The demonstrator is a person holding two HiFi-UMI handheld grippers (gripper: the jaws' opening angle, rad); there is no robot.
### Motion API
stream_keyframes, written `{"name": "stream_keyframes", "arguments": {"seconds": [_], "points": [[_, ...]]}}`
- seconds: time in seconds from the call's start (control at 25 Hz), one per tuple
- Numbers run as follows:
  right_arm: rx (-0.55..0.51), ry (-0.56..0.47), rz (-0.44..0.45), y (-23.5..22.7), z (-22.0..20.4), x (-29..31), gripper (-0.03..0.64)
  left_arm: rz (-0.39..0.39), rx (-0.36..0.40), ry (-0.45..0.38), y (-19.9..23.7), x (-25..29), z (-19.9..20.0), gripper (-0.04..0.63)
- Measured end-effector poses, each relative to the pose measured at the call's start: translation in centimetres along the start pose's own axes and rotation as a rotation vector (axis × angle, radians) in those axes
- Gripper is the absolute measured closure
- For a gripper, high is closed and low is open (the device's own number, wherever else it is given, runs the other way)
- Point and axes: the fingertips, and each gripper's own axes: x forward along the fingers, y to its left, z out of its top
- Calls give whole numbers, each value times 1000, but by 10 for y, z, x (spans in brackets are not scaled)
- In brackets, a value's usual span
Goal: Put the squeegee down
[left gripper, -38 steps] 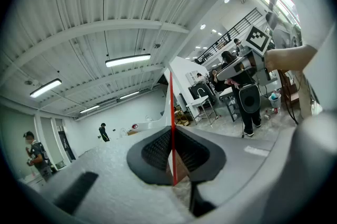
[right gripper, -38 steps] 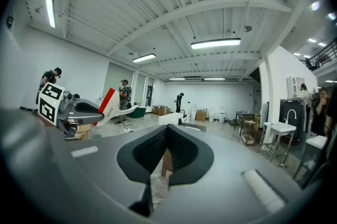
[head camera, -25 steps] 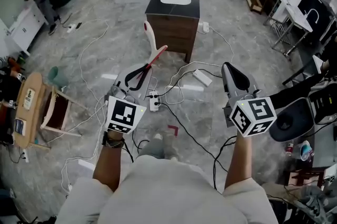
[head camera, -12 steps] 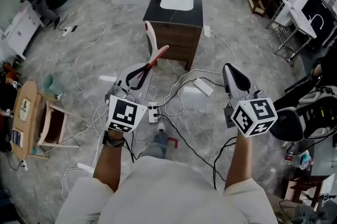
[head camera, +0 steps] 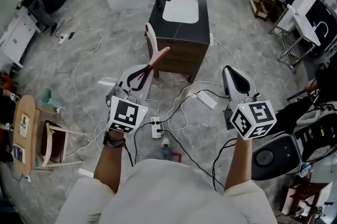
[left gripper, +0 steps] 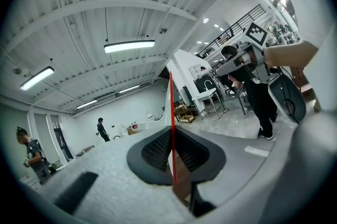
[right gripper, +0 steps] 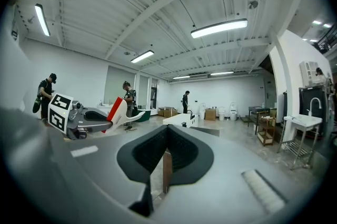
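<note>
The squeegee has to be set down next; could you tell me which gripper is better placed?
Left. The left gripper is shut on the squeegee, pointing toward the vanity; the right gripper is shut and empty.

Walked forward, nearer the sink cabinet (head camera: 202,28), squeegee (head camera: 151,41) tip now overlapping its left corner, power strip (head camera: 156,127) and wooden chair (head camera: 51,141) lower in view.

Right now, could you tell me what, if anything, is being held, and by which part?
The left gripper clamps the squeegee by its thin red edge; the right gripper holds nothing.
</note>
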Motion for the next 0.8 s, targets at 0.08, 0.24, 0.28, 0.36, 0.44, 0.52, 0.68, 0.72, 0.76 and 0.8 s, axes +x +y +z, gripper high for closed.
{"name": "stream_keyframes", "arguments": {"seconds": [0.08, 0.24, 0.28, 0.36, 0.44, 0.52, 0.68, 0.72, 0.76, 0.8], "points": [[1, 1, -11, -5, 2, 22, 611, -7, -5, 1, 16, 16, -8, 575], [2, 5, -20, -16, 6, 56, 611, -20, -12, 8, 40, 45, -23, 575], [7, 8, -20, -20, 7, 64, 611, -23, -12, 12, 45, 53, -26, 575], [19, 17, -19, -28, 7, 78, 611, -31, -12, 24, 54, 69, -32, 575], [24, 24, -16, -38, 4, 91, 611, -38, -7, 36, 60, 86, -40, 575], [24, 30, -18, -49, -1, 105, 611, -43, 5, 47, 65, 105, -48, 575], [33, 44, -21, -75, -15, 137, 611, -54, 12, 75, 77, 148, -67, 575], [34, 49, -20, -83, -18, 147, 611, -54, 13, 84, 81, 161, -71, 575], [34, 52, -17, -92, -21, 157, 611, -54, 15, 92, 84, 175, -75, 575], [35, 56, -15, -102, -24, 167, 611, -53, 17, 99, 88, 190, -79, 575]]}}
